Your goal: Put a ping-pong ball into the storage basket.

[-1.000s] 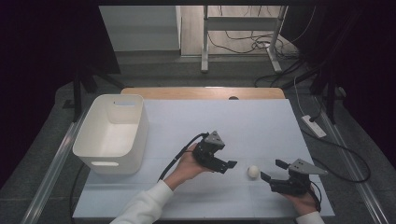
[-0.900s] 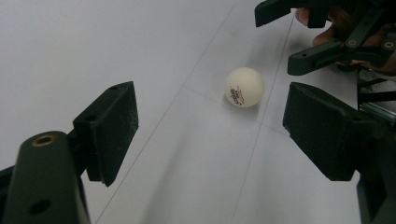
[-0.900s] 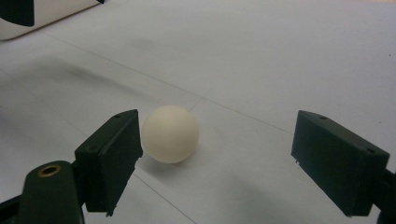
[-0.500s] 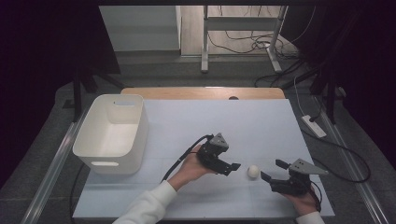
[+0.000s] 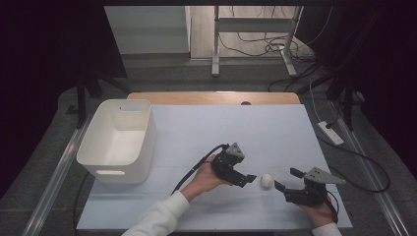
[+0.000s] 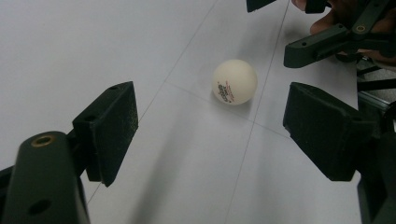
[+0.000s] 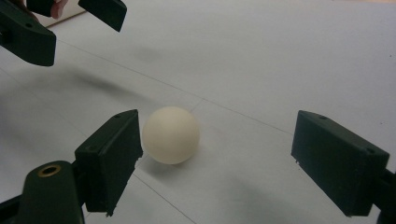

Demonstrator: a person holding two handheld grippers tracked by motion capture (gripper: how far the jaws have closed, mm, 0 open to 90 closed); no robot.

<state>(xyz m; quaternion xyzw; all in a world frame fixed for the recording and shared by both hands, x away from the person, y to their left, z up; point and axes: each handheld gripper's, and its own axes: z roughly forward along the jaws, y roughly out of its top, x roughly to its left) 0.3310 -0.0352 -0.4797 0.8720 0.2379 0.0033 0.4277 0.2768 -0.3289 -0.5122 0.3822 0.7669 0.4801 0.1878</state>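
Item: white ball (image 5: 267,181), small, round, with printed lettering on the side seen in the left gripper view (image 6: 234,81); lies on the white table sheet (image 5: 221,132) toward the near right, between the two grippers; rests free on the sheet, touched by neither.

Item: left gripper (image 5: 249,178), held in the person's left hand (image 5: 205,178), white sleeve (image 5: 155,219) entering from the bottom edge; points toward the ball from its left; jaws stand apart with nothing between the pads; in its own view (image 6: 210,126) the ball sits ahead of the jaw tips, beyond the gap.

Item: right gripper (image 5: 287,179), held in the person's right hand (image 5: 319,211); points toward the ball from its right; jaws spread wide, gripping nothing; in its own view (image 7: 217,154) the ball (image 7: 171,135) lies just beside the left-hand pad, whether it touches cannot be told, well apart from the other pad.

Item: white bin (image 5: 118,142), rectangular, with handle slots; stands at the left side of the table, well apart from ball and grippers.
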